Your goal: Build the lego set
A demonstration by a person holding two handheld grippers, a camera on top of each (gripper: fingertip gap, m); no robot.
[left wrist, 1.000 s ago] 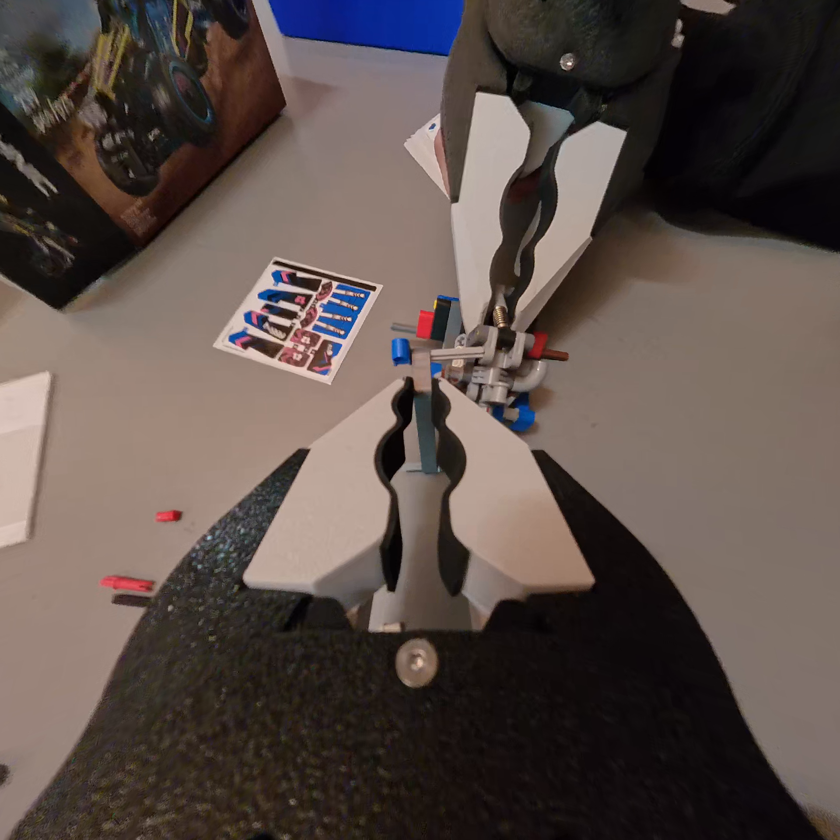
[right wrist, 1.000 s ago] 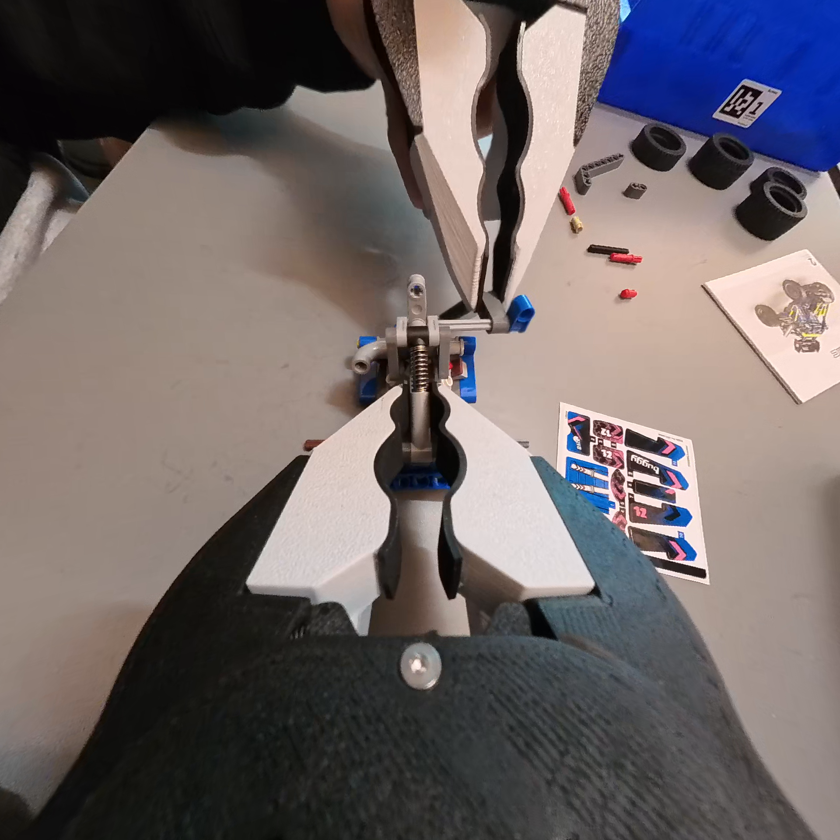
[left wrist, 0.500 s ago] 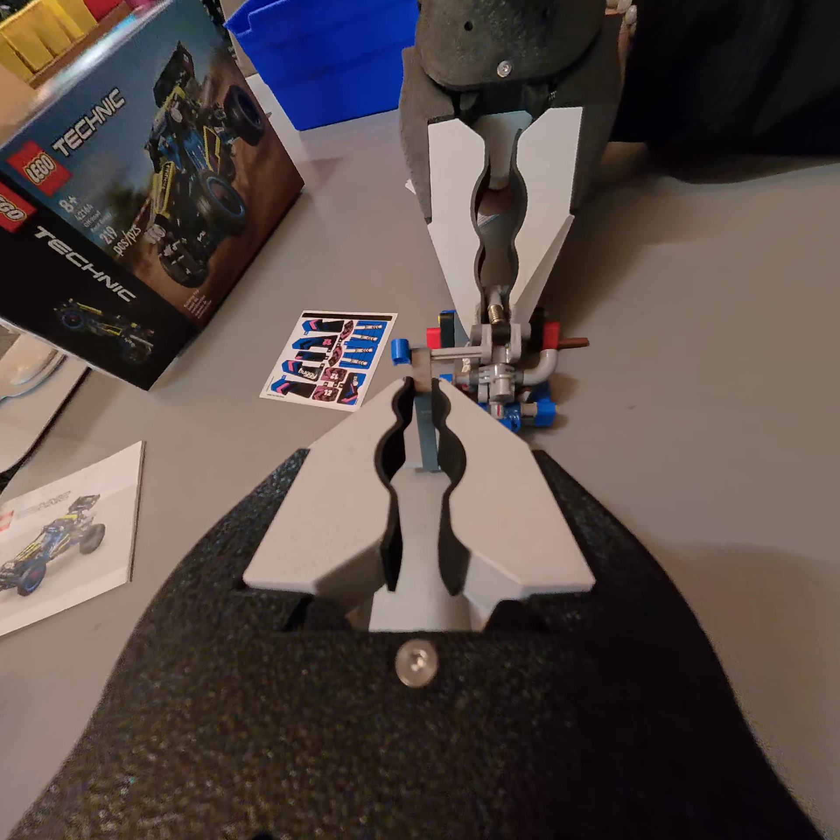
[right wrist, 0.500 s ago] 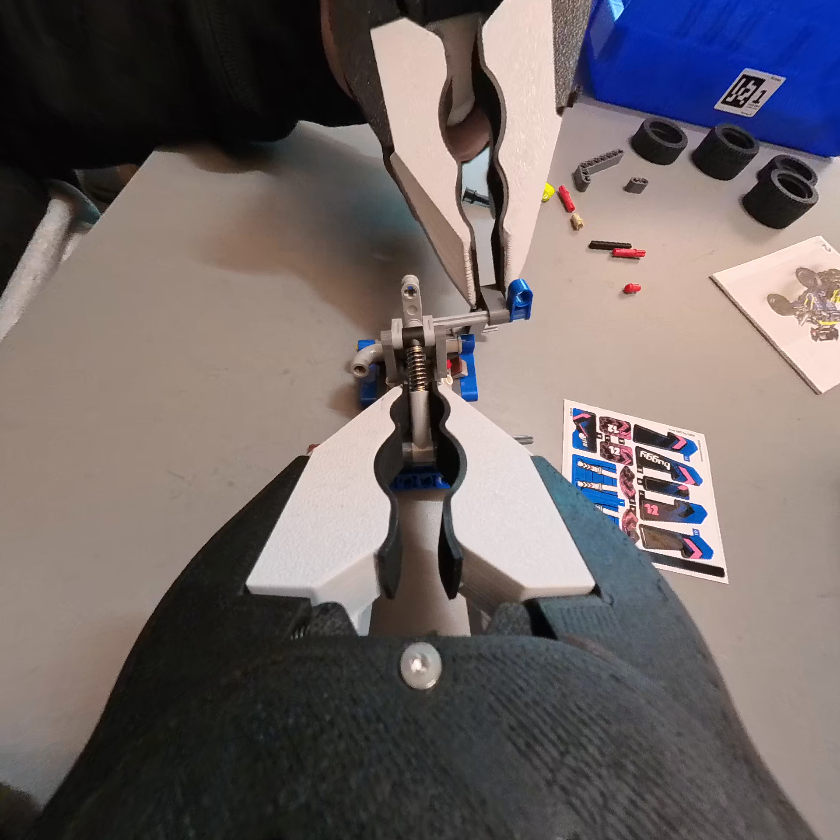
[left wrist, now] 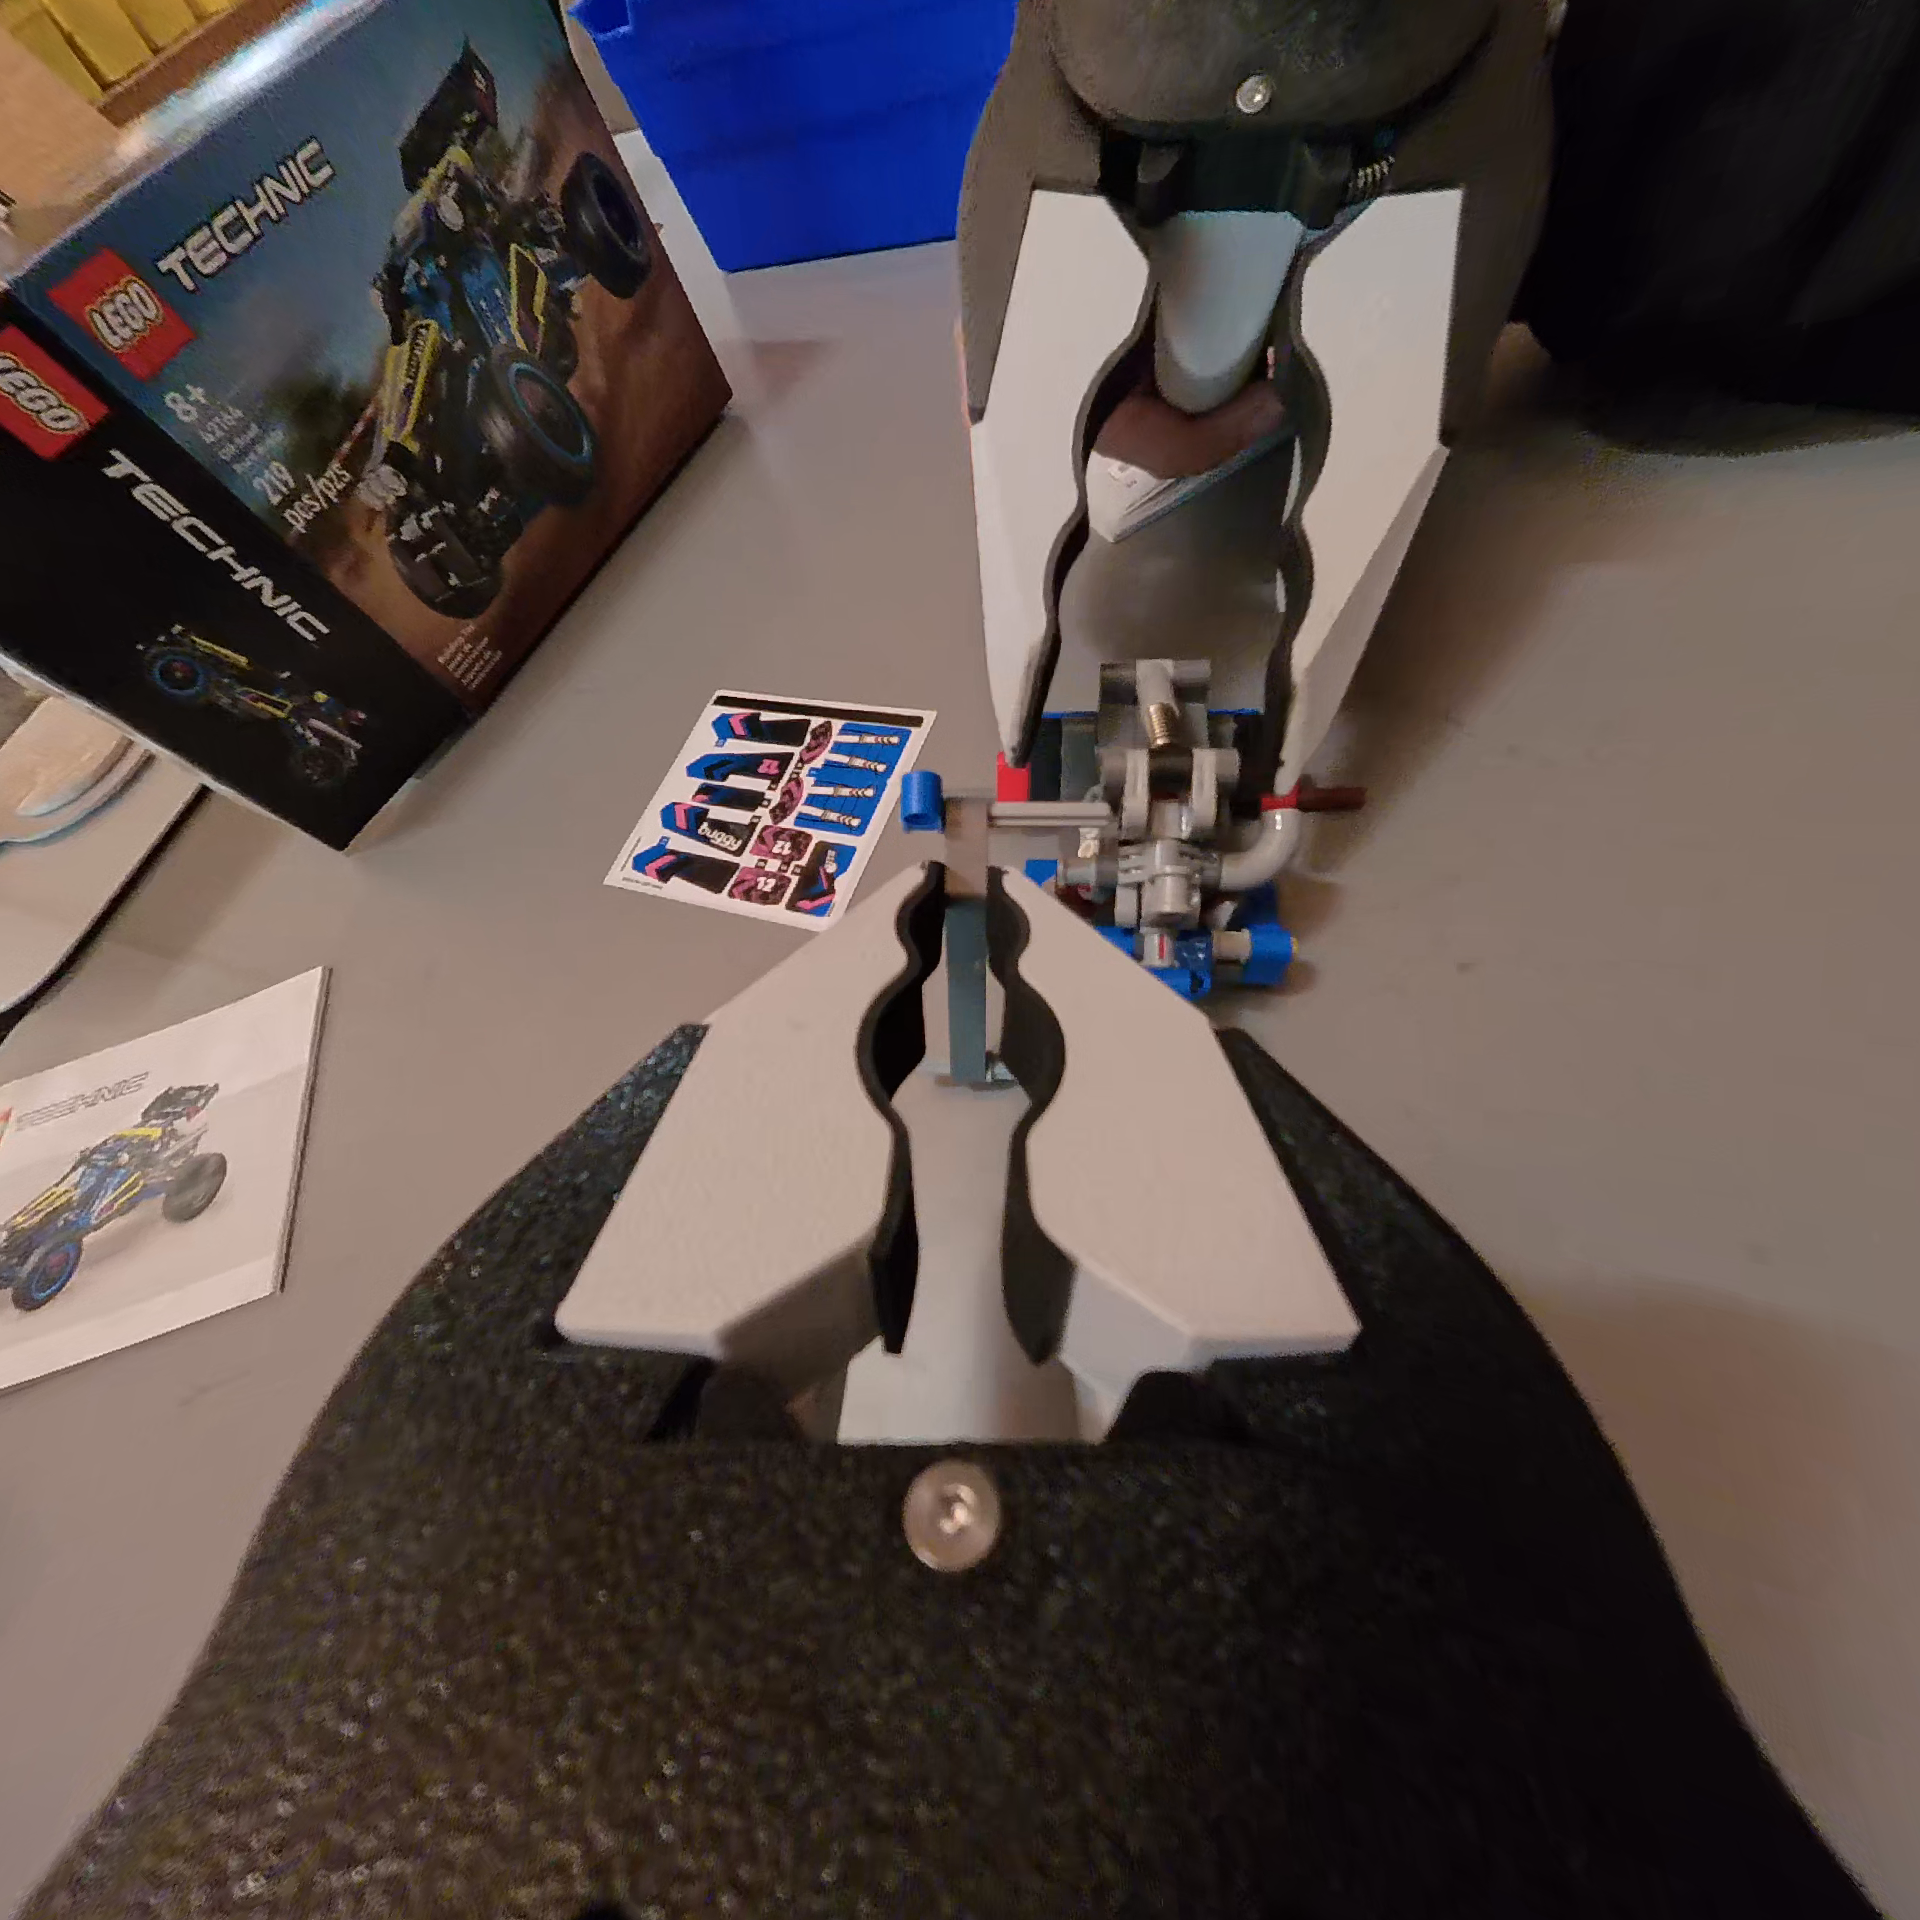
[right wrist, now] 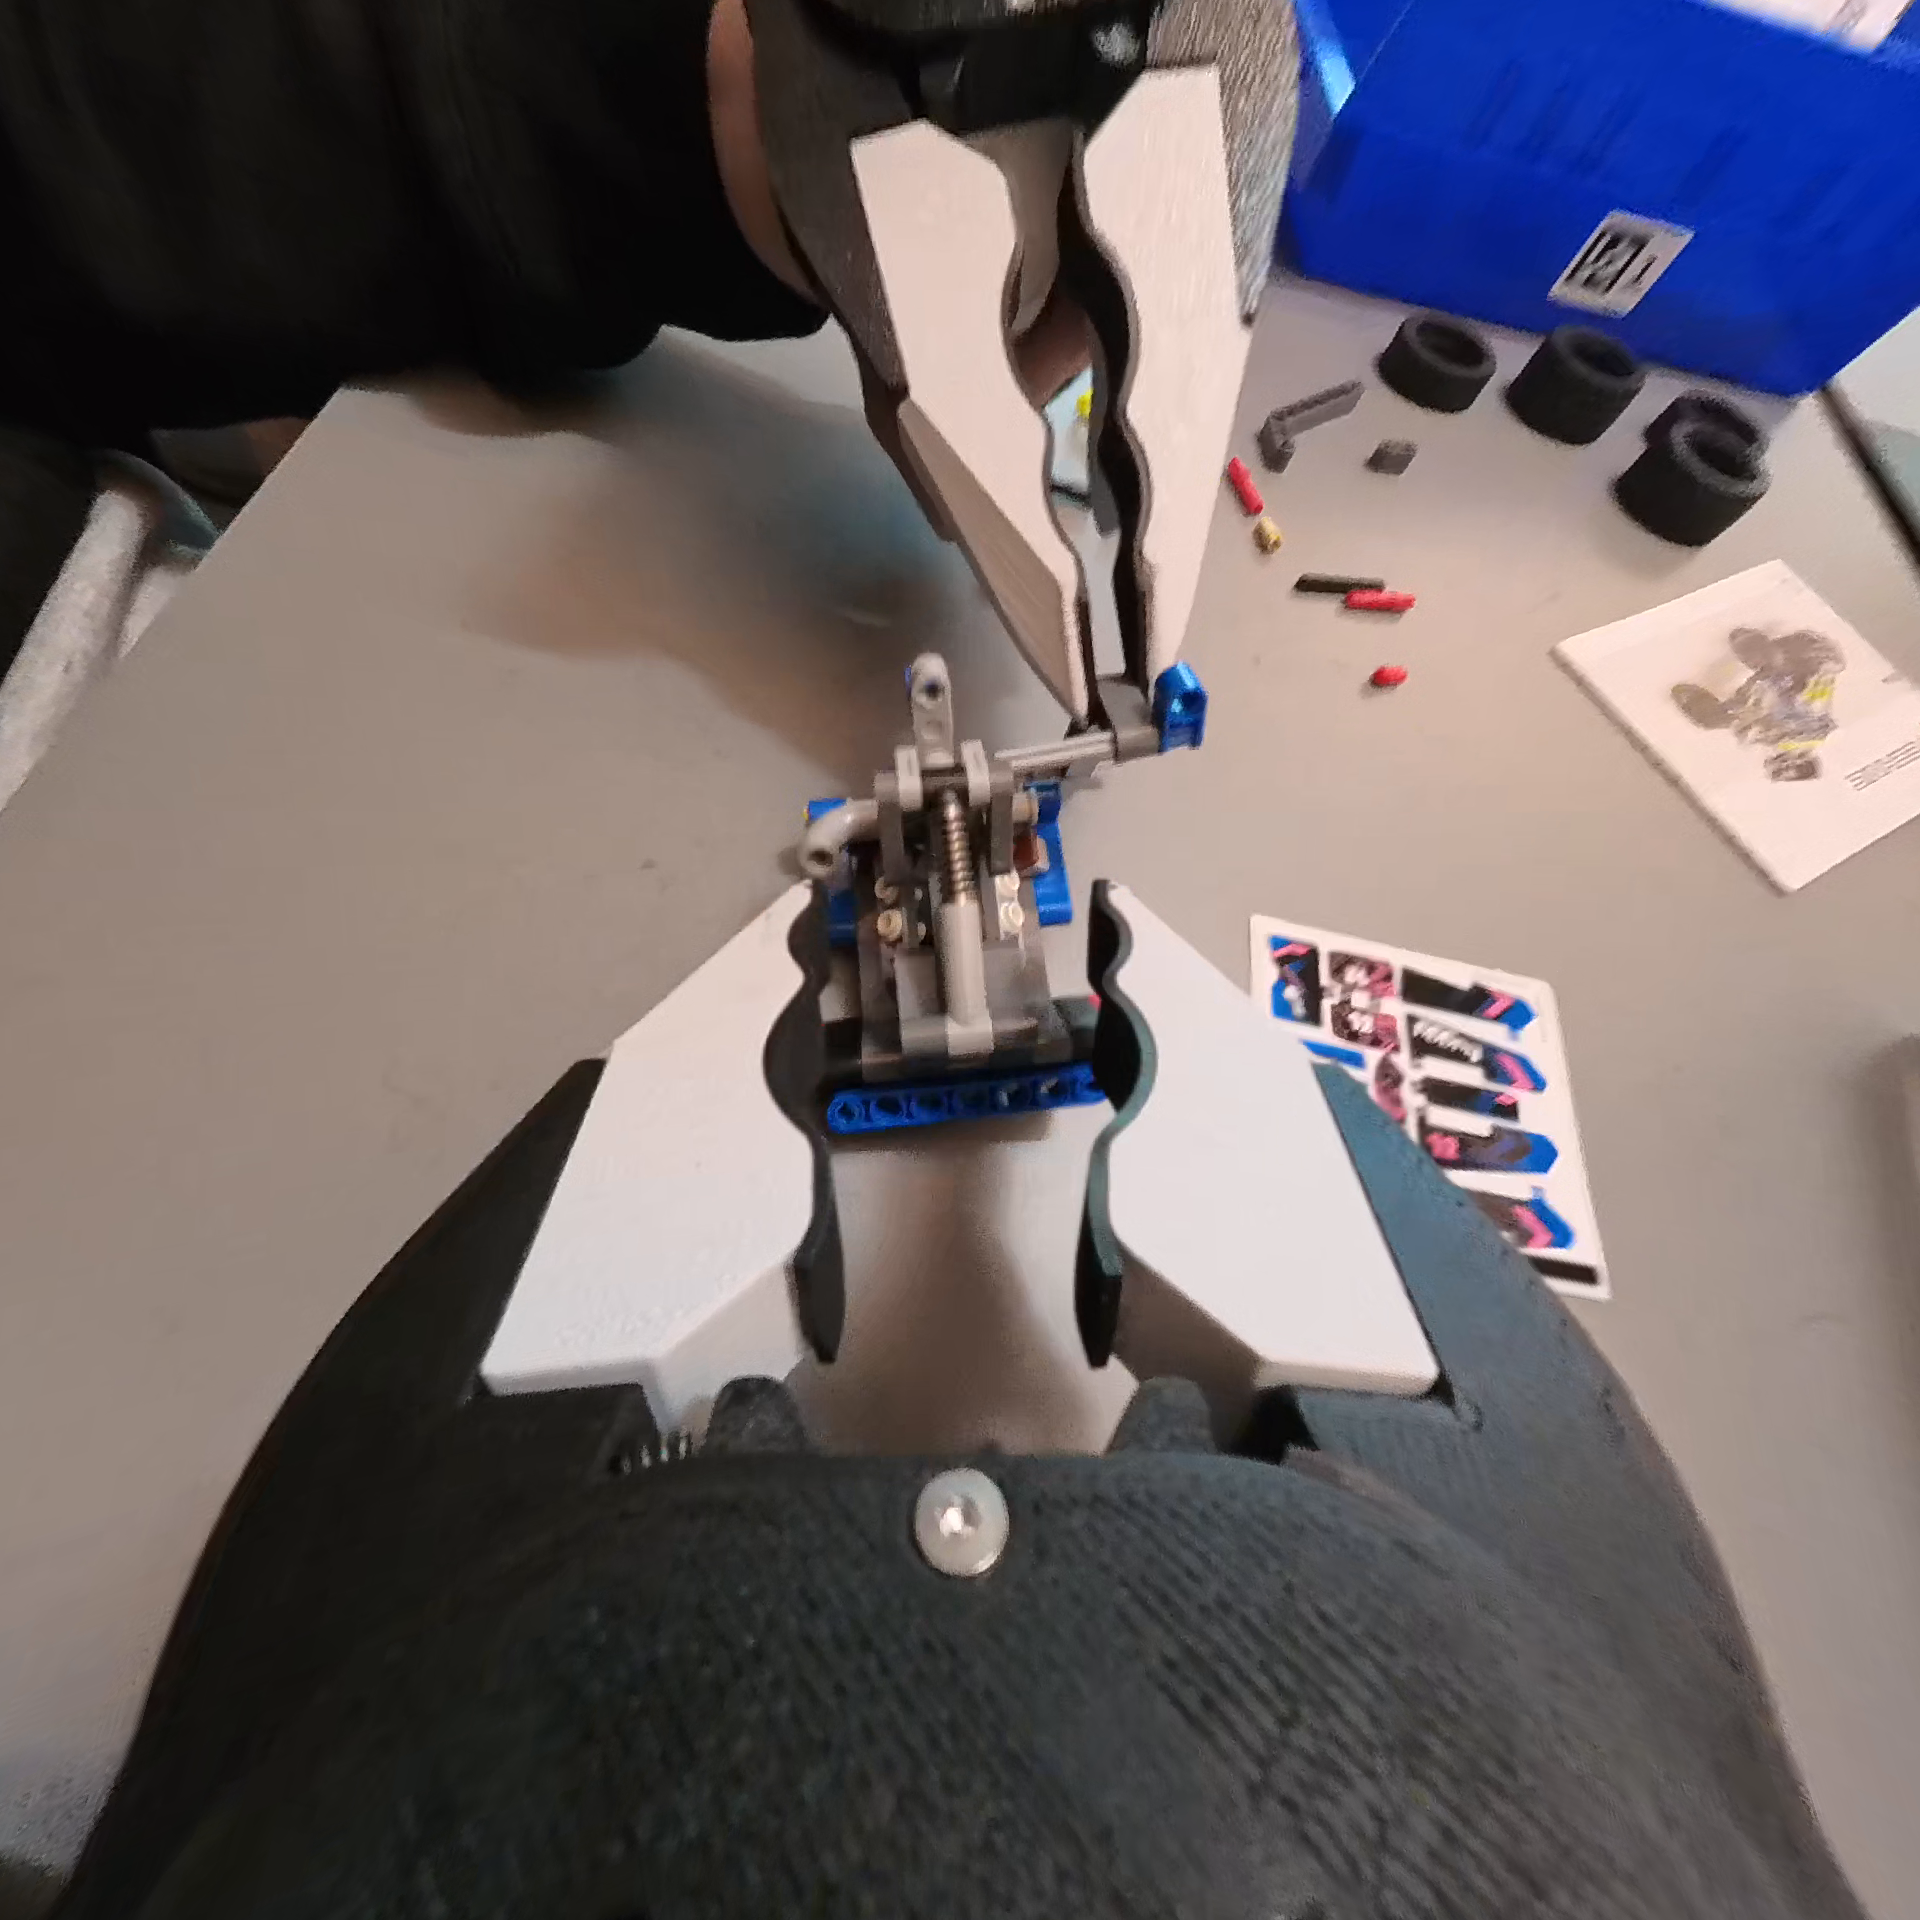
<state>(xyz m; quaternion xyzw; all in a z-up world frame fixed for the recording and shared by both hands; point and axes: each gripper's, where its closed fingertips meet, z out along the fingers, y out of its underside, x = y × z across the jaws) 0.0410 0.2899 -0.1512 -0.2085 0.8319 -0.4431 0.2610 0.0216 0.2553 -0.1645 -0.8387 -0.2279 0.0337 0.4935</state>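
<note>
Lego assembly [right wrist: 940, 914] (grey and blue, with a spring in its middle) stands on the grey table [right wrist: 416, 831], just beside the sticker sheet [right wrist: 1434, 1101]. Left gripper [left wrist: 961, 883] is closed on a thin grey beam [left wrist: 968, 977] joined to the assembly's side axle. Right gripper [right wrist: 951, 914] stands wide open around the assembly, jaws at both sides of it.

Lego assembly [left wrist: 1164, 842] on table [left wrist: 1558, 831], sticker sheet [left wrist: 774, 805] left of it, box [left wrist: 312, 416] farther left

blue bin [right wrist: 1621, 156]: blurred, cut by top edge | set box [left wrist: 312, 416]: cut left | booklet [left wrist: 145, 1174]: cut left
</note>
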